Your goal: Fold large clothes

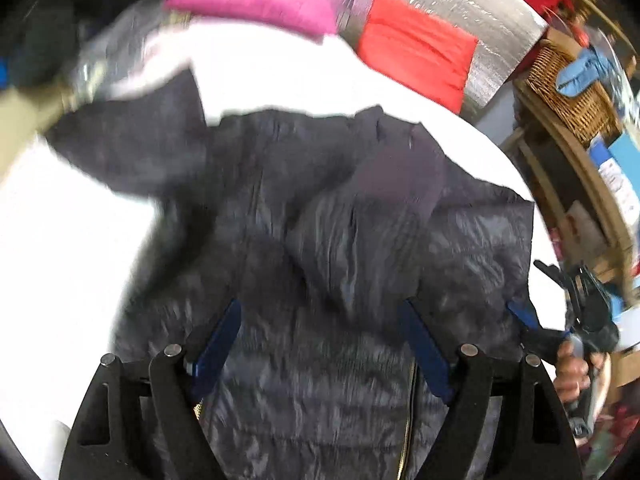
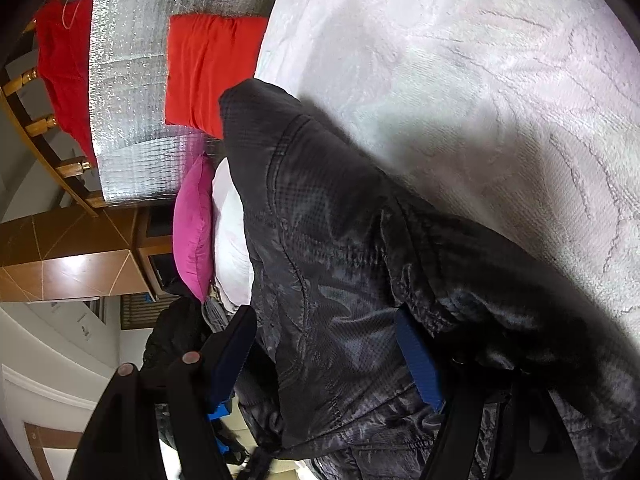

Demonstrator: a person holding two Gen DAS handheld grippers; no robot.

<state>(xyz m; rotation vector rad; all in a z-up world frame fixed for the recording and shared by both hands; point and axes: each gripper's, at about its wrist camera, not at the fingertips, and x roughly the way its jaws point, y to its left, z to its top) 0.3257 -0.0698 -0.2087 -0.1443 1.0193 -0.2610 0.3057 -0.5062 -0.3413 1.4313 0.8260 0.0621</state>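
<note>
A dark quilted jacket (image 1: 320,220) lies spread on a white bedcover (image 1: 80,240), with one sleeve (image 1: 132,148) stretched to the upper left and its zip (image 1: 408,420) near the bottom edge. My left gripper (image 1: 324,344) hovers open above the jacket's lower middle, and nothing sits between its blue pads. At the jacket's right edge a hand (image 1: 572,376) holds my right gripper (image 1: 528,286). In the right wrist view the jacket (image 2: 340,240) bunches between the wide-apart fingers of the right gripper (image 2: 326,356) and drapes over the right finger. The left wrist view is blurred.
A pink cushion (image 1: 256,0) and a red cushion (image 1: 416,52) sit at the far side of the bed against a silver foil sheet (image 1: 480,20). A wicker basket (image 1: 568,92) and wooden shelving stand to the right. Floor shows beyond the bed's edge (image 2: 60,320).
</note>
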